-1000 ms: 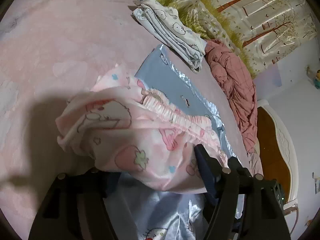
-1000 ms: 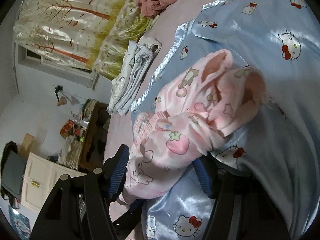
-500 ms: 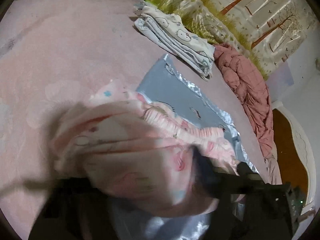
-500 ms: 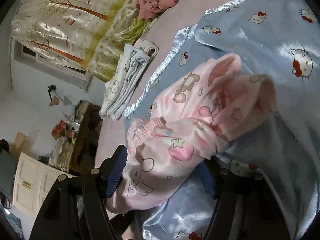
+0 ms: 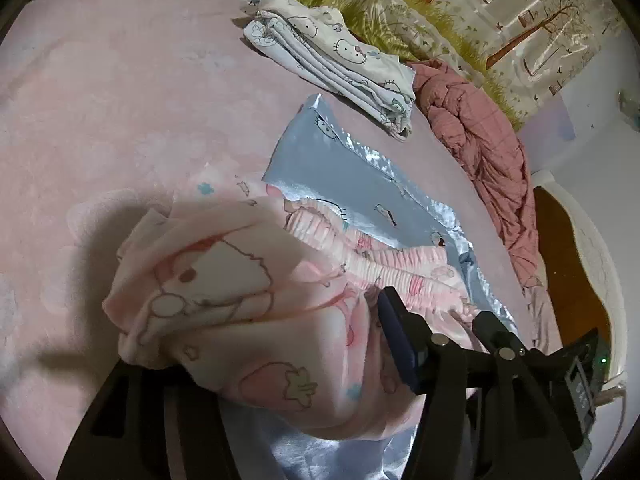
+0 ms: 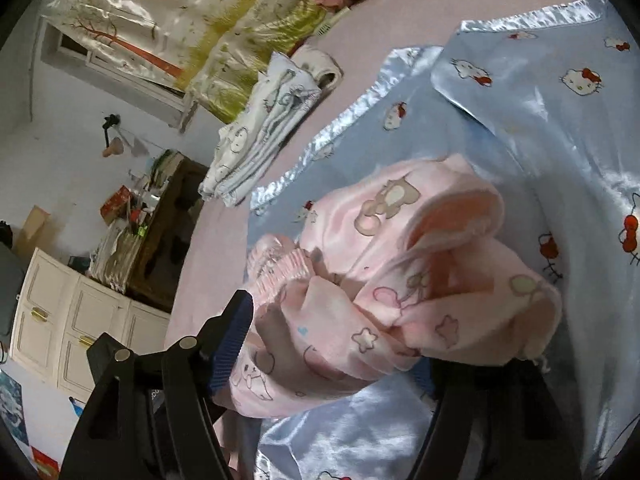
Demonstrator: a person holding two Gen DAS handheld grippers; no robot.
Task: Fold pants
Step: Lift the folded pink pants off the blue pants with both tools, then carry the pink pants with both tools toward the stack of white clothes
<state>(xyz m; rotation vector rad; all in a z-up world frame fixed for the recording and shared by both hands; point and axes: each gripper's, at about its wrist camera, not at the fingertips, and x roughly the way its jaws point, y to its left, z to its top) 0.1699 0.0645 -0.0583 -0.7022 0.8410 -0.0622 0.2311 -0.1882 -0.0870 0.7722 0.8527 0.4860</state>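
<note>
Pink bedding (image 5: 120, 100) covers the bed, and a shiny blue blanket (image 6: 520, 128) with cat prints lies on it. On this blanket sits the bundle of pink pants (image 5: 248, 300), bunched up. The left gripper (image 5: 256, 364) has the bundle between its jaws, which have just been opening; I cannot tell if the pads press. The right gripper (image 6: 332, 344) also straddles the pants, its jaws just widening. A folded white stack (image 5: 332, 68) lies behind near the blanket, and a crumpled reddish quilt (image 5: 488, 152) beside a tree-print curtain (image 6: 140, 20).
</note>
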